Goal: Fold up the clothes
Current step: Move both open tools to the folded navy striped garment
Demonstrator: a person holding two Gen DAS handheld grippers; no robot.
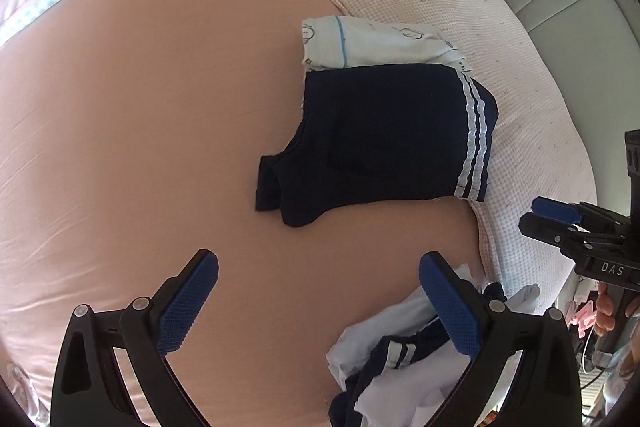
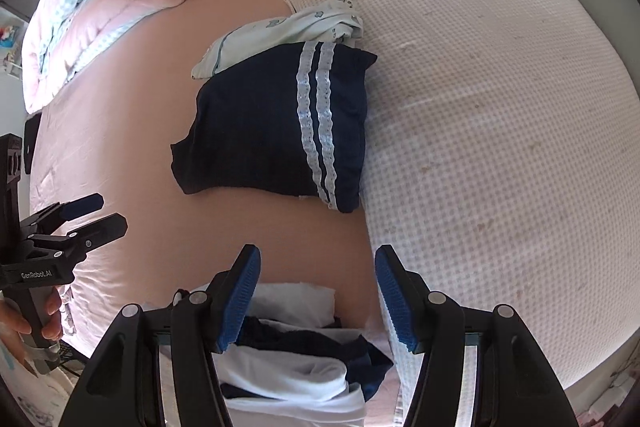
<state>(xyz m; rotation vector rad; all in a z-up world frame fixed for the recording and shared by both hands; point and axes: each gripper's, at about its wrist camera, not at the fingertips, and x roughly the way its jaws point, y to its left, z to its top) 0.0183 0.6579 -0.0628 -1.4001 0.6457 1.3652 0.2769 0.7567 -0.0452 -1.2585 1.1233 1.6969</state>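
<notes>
Both tongs, left tongs (image 1: 318, 301) and right tongs (image 2: 318, 297), hang open and empty over a rumpled white-and-navy garment (image 2: 296, 363) on the bed (image 1: 140, 127); bunched layers risk a grab that lifts several folds together.

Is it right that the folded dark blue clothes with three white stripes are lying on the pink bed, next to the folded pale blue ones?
Not quite. The folded dark blue garment has two white stripes, not three; the right wrist view shows them most clearly. The rest holds: it lies on the pink bed sheet, beside the folded pale blue garment.
</notes>
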